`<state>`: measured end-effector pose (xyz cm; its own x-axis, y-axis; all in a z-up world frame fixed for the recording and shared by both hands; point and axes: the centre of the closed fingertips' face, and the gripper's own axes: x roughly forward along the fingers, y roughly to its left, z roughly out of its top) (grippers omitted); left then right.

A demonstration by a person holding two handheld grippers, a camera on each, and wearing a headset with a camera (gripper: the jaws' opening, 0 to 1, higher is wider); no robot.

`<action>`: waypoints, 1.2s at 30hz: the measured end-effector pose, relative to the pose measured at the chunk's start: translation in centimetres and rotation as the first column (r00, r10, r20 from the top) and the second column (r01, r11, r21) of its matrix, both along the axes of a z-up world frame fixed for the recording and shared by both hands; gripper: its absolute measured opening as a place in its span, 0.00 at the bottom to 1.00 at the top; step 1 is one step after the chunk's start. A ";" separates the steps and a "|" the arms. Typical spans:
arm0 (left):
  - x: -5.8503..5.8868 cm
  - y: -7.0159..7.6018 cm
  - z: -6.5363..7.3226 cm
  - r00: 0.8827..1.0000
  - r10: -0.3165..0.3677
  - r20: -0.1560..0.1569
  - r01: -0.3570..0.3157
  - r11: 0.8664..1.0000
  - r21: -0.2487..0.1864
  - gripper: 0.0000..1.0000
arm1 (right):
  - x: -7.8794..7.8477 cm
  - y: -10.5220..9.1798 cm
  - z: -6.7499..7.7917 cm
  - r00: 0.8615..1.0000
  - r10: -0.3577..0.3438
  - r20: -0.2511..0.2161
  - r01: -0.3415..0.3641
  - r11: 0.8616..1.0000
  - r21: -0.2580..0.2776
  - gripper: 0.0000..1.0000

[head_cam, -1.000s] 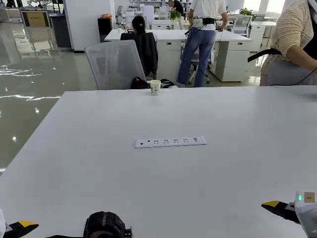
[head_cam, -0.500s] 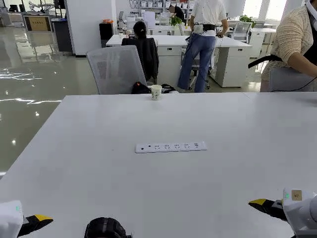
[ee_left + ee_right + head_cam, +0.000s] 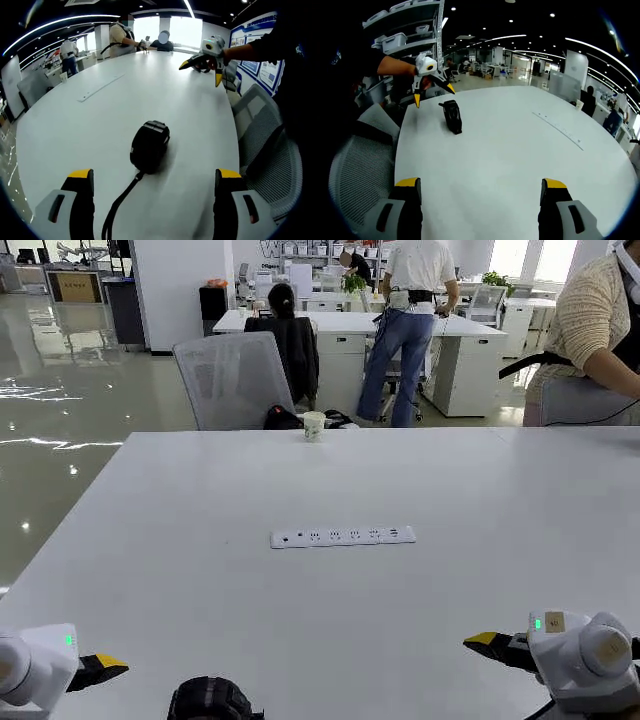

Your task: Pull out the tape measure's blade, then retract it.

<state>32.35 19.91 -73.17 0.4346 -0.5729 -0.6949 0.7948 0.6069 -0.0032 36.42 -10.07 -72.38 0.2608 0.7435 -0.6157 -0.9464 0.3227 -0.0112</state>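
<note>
Now, on the white table point(image 3: 300, 620), the left gripper point(image 3: 153, 176) at 8 o'clock and right gripper point(image 3: 480, 183) at 4 o'clock both gape, jaws apart and empty. Black tape measure point(image 3: 150, 145) lies between them at 6 o'clock; power strip point(image 3: 342, 536) toward 12.

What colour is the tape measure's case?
Black; the tape measure shows best in the left gripper view.

No text or numbers legible, lettering on blue wall posters point(image 3: 263, 75) blurred, markings on power strip point(image 3: 343, 536) too small to be read.
</note>
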 end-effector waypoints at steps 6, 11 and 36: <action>0.1 -0.8 -0.3 0.999 -0.047 -0.012 0.048 0.998 0.043 0.97 | -0.1 1.6 0.1 0.999 0.046 -0.005 -0.046 0.999 0.004 0.99; 0.5 -1.3 -0.4 0.997 -0.081 -0.019 0.082 0.995 0.063 0.97 | 0.3 2.9 0.5 0.997 0.076 -0.003 -0.076 0.997 0.010 0.99; 2.7 -3.5 -3.3 0.971 -0.223 -0.085 0.237 0.948 0.213 0.85 | 1.6 6.9 -1.7 0.986 0.163 -0.043 -0.164 0.986 -0.029 0.99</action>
